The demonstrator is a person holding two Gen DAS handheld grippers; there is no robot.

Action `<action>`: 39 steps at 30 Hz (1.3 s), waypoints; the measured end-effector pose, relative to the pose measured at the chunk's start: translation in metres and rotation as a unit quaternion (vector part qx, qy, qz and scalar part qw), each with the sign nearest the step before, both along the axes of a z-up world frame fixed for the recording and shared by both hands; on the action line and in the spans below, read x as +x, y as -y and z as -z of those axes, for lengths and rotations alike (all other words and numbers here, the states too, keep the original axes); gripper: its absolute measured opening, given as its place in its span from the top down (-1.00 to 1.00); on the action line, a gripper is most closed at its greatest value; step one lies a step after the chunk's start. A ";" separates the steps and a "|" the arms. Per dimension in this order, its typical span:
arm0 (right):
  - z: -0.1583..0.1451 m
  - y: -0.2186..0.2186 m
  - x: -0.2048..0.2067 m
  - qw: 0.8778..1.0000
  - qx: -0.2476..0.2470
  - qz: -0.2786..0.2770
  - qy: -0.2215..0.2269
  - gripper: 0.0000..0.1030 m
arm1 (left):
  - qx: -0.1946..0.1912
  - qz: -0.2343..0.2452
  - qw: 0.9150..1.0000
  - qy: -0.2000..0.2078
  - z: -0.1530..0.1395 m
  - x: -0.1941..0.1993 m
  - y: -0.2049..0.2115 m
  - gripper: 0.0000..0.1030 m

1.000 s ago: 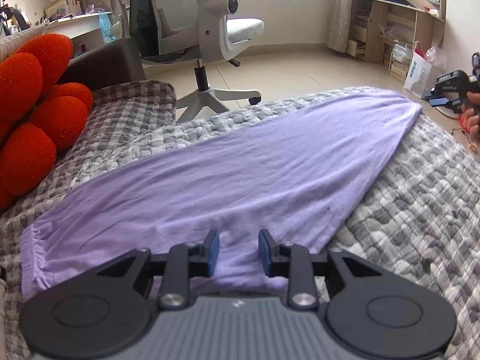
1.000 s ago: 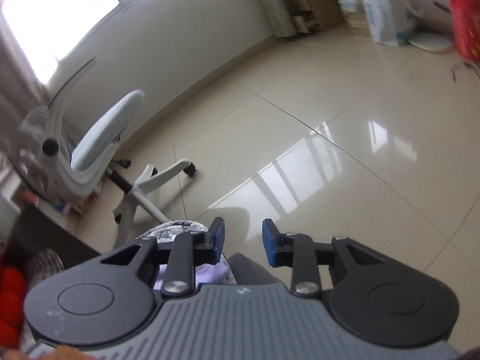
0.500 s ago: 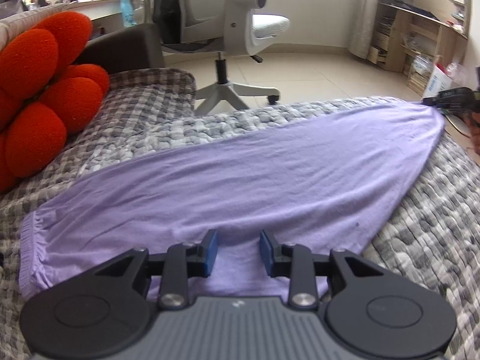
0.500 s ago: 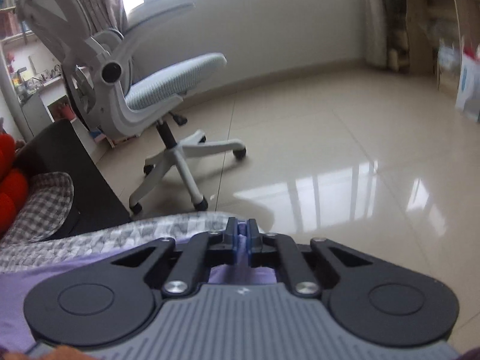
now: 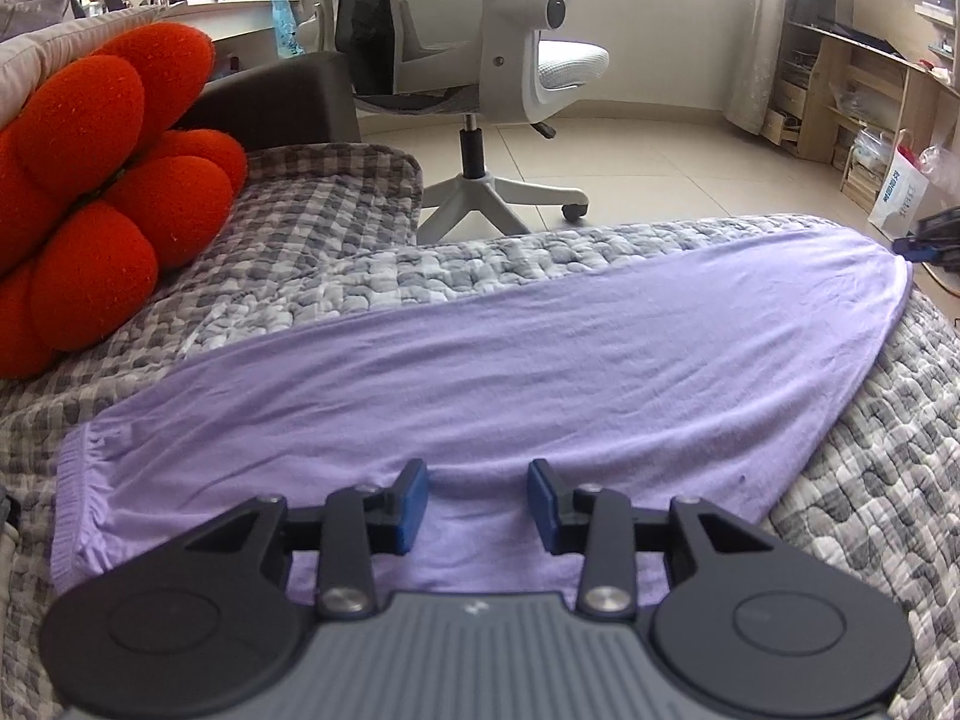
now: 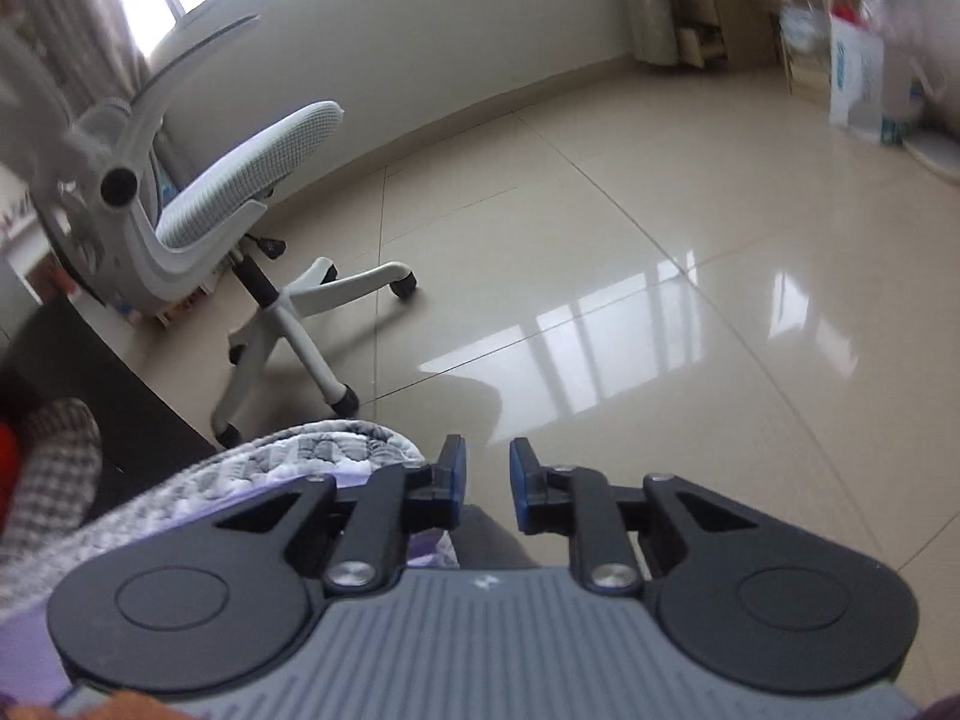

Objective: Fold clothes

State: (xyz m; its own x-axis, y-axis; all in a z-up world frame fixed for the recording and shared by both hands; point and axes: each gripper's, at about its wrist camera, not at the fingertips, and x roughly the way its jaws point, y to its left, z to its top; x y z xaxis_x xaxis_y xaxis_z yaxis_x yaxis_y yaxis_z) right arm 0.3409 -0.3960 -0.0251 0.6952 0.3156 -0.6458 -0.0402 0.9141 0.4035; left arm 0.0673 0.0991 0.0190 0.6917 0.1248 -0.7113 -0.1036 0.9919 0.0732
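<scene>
The left wrist view sits low and close behind its jaws, looking down and forward along the purple garment [image 5: 480, 384] spread ahead of them on the checked cover [image 5: 336, 276]. The right wrist view looks past its jaws, tilted, beyond the cover's edge onto the tiled floor [image 6: 660, 252]. Both views share the white office chair [image 5: 480, 54] ahead of the jaws.
</scene>
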 end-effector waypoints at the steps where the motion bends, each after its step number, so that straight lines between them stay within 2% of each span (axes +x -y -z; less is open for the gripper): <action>1: -0.001 0.006 -0.002 1.000 0.015 0.002 -0.010 0.60 | 0.000 -0.001 1.000 0.000 0.000 0.000 0.000 0.27; 5: 0.005 0.014 -0.012 0.994 0.065 -0.011 -0.084 0.60 | -0.010 -0.003 1.000 0.006 -0.002 -0.002 -0.001 0.27; 10: 0.001 0.000 -0.031 0.994 0.044 -0.032 -0.098 0.60 | -0.018 -0.009 1.000 0.009 -0.004 -0.002 -0.001 0.16; 14: 0.004 -0.022 -0.028 0.995 0.023 -0.035 -0.086 0.60 | -0.023 -0.011 1.000 0.015 -0.005 -0.003 0.000 0.13; 16: 0.004 -0.027 -0.025 0.996 0.035 -0.021 -0.075 0.60 | -0.020 -0.012 1.000 0.011 -0.003 -0.002 0.000 0.13; 22: 0.005 -0.018 -0.019 0.994 0.097 0.014 -0.051 0.59 | -0.016 -0.017 1.000 0.003 0.002 0.003 0.000 0.12; 25: 0.002 -0.009 -0.019 0.984 0.169 0.035 -0.041 0.45 | -0.015 -0.015 1.000 0.002 0.001 0.003 0.002 0.10; 27: -0.003 -0.009 -0.018 0.981 0.190 0.037 -0.030 0.44 | -0.015 -0.009 1.000 0.002 0.001 0.003 0.004 0.07; 33: -0.004 -0.015 -0.016 0.983 0.178 0.031 -0.034 0.40 | -0.010 0.000 1.000 -0.001 0.003 0.004 0.009 0.03; 39: -0.006 -0.007 -0.018 0.977 0.209 0.048 -0.014 0.39 | -0.012 0.000 1.000 -0.001 0.003 0.005 0.008 0.01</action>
